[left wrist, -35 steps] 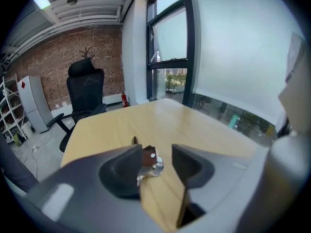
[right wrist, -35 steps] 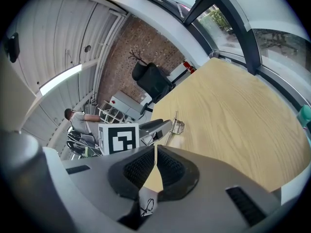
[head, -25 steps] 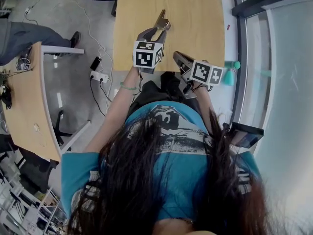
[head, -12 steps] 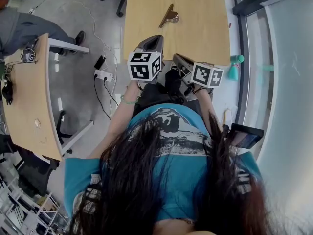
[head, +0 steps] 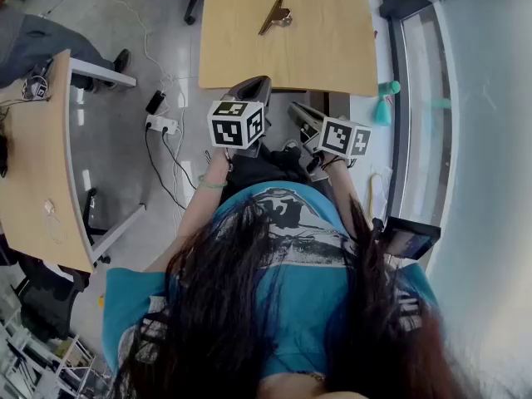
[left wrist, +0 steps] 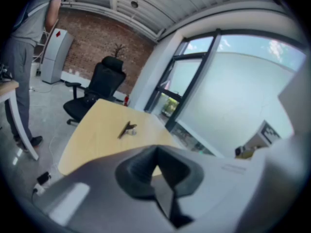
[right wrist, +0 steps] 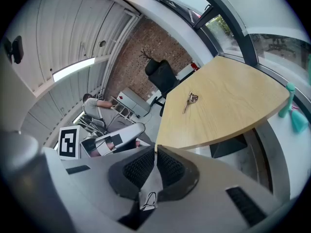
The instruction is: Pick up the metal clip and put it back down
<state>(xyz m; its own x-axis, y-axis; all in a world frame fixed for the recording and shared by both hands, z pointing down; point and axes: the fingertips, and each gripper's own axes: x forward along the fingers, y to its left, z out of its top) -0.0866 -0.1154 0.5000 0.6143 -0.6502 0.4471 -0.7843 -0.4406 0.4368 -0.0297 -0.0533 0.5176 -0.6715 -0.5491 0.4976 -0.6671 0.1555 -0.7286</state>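
Observation:
The metal clip (head: 274, 15) lies alone on the wooden table (head: 324, 48), towards its far side; it also shows small in the left gripper view as the clip (left wrist: 128, 129) and in the right gripper view as the clip (right wrist: 190, 101). My left gripper (head: 256, 88) is drawn back off the table's near edge, shut with nothing between its jaws (left wrist: 156, 155). My right gripper (head: 301, 113) is held beside it, close to my body, shut and empty too (right wrist: 155, 152).
A curved wooden desk (head: 33, 165) stands at the left, with a power strip (head: 160, 125) and cables on the floor between. A black office chair (left wrist: 97, 89) sits beyond the table. A person (left wrist: 29, 42) stands at the far left. A glass wall (head: 465, 98) runs along the right.
My left gripper has let go of the clip, which now lies on the table, and has pulled back towards my body and shut. The right gripper has barely moved.

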